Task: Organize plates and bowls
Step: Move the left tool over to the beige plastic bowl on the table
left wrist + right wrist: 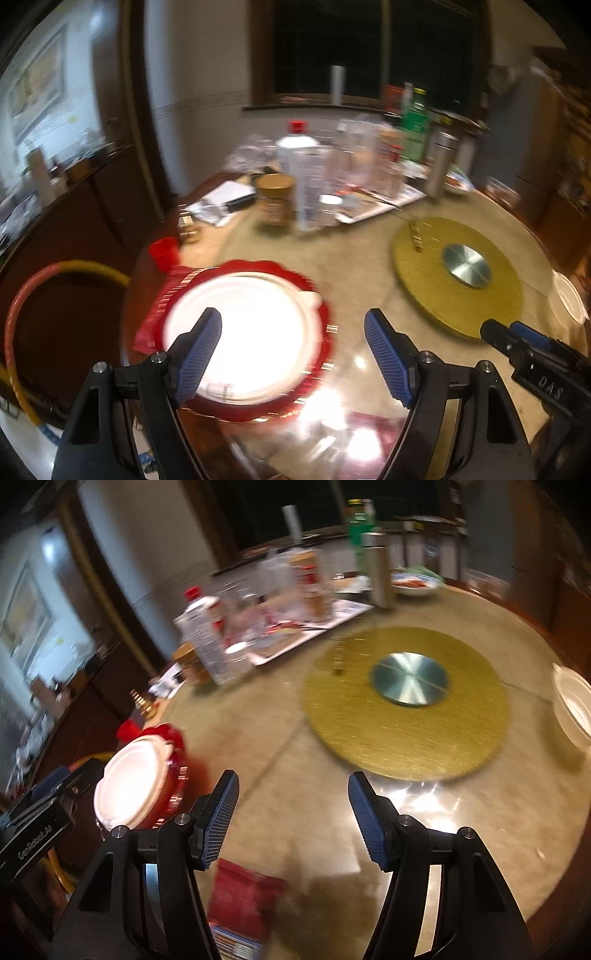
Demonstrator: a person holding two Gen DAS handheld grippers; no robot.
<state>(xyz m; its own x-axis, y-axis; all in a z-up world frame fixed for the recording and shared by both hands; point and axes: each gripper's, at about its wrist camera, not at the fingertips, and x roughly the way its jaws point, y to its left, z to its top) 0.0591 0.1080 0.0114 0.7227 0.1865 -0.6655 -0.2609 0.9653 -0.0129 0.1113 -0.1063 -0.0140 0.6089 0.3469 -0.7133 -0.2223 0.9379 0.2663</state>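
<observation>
The round worktop (pixel 280 746) was the biggest thing in view, w/ clutter pushed to its far half, approx 11 to 1 o'clock, probably to leave the near half free for sorting dishes. At centre-right sat the gold turntable (pixel 406 716) w/ its steel hub (pixel 409 678); nothing was on it bar a small dark item near its 10 o'clock rim, too blurred to ID.

The red plate (pixel 314 295) lay at the worktop's 8 o'clock edge, w/ a white plate (pixel 243 332) nested on top. Stacked like that, they looked already grouped. The white plate was blown out by glare, so whether it held anything could not be told. A white bowl (pixel 572 705) sat alone at 3 o'clock, well apart from the stack; it looked empty, and was prob the next piece to bring over.

The left tool (pixel 293 354) hovered just over the near rim of the stack, jaws spread wide & gripping nothing. The right tool (pixel 293 819) was likewise parted & empty, over bare worktop between the stack & the bowl.

Smaller things: a white bottle w/ red cap (pixel 301 173), capped, contents unseen; a gold-lidded jar (pixel 275 201) beside it; a red cup (pixel 164 251) at 9 o'clock just beyond the stack, interior not visible.
</observation>
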